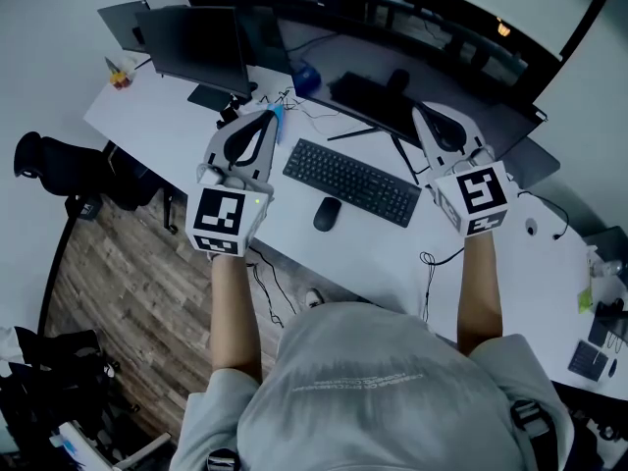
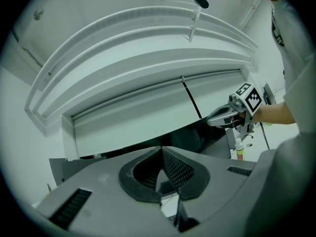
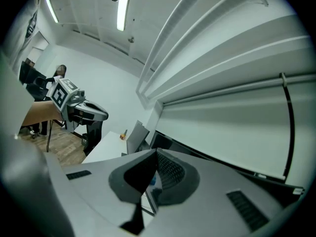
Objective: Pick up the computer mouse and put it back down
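Left gripper [image 2: 160,150]: jaws together, tips touching, nothing between them. Right gripper [image 3: 157,153]: likewise together and empty. Both are held raised above the desk [image 1: 167,116], tilted upward, well apart from each other. Mouse [image 1: 327,214] lies on the desk just in front of the keyboard [image 1: 351,181], between the two grippers and touched by neither.

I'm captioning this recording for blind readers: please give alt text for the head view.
A small black computer mouse lies untouched on a white desk beside a black keyboard; the left gripper and right gripper hover above, either side.
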